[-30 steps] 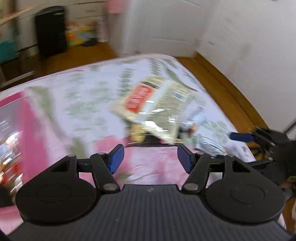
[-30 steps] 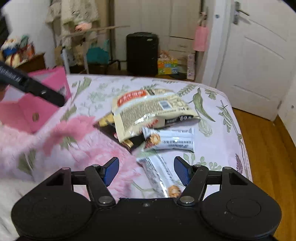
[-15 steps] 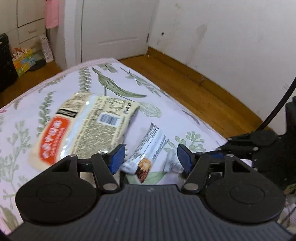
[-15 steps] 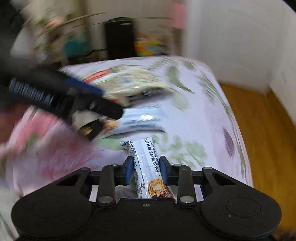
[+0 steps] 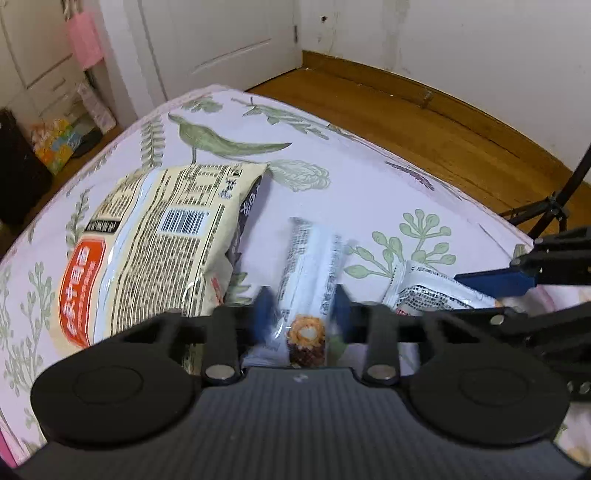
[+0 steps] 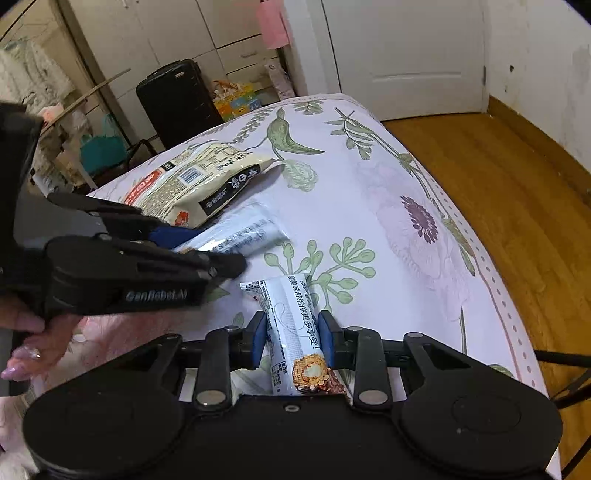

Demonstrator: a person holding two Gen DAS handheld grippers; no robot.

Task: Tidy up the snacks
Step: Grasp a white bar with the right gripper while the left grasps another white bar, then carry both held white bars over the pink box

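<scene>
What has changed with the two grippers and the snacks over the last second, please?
The left gripper swung right and its jaws closed around one white-wrapped snack bar. The right gripper clamped another white-wrapped snack bar. The large cream snack bag stayed on the floral bedsheet.

A floral bedsheet (image 6: 413, 206) covers the bed. Wooden floor (image 6: 517, 192) lies to the right, a white door (image 6: 406, 55) far ahead, a black suitcase (image 6: 173, 103) far left beside white drawers (image 6: 236, 59).

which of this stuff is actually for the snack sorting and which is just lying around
For the job:
- wafer bar in left gripper
- wafer bar in right gripper
- cream snack bag

Lying about:
- black suitcase
- colourful box
- pink bag
</scene>
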